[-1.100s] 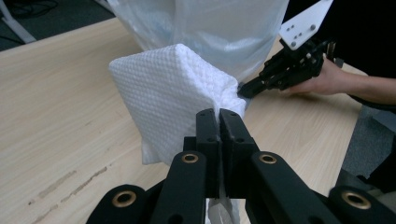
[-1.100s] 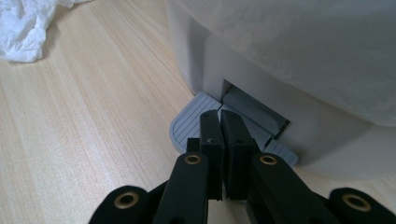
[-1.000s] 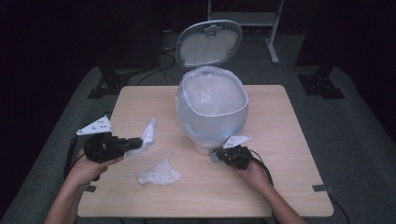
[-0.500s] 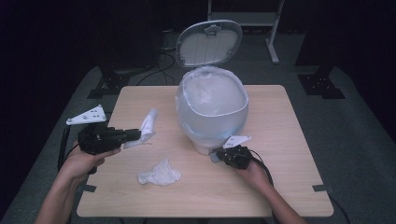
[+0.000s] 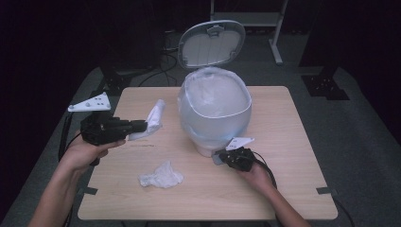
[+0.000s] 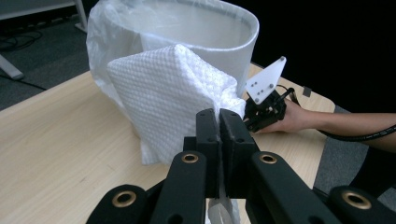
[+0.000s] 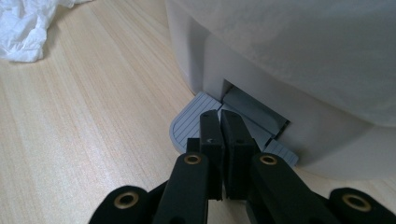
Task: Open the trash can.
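Note:
A white pedal bin (image 5: pixel 213 111) lined with a clear plastic bag stands mid-table, its lid (image 5: pixel 211 43) tipped up at the back. My left gripper (image 5: pixel 142 126) (image 6: pixel 219 115) is shut on a white embossed paper towel (image 5: pixel 152 118) (image 6: pixel 168 98), held in the air left of the bin (image 6: pixel 233 23). My right gripper (image 5: pixel 221 158) (image 7: pixel 220 116) is shut with nothing between its jaws, and its tips rest on the grey foot pedal (image 7: pixel 187 123) at the bin's base (image 7: pixel 280 56).
A crumpled white tissue (image 5: pixel 161 176) (image 7: pixel 23 28) lies on the wooden table (image 5: pixel 283 189) in front of the bin, between my two hands. Dark floor, cables and stand legs surround the table.
My left gripper has risen with the paper towel, which now hangs higher beside the bin. The right gripper has stayed on the pedal.

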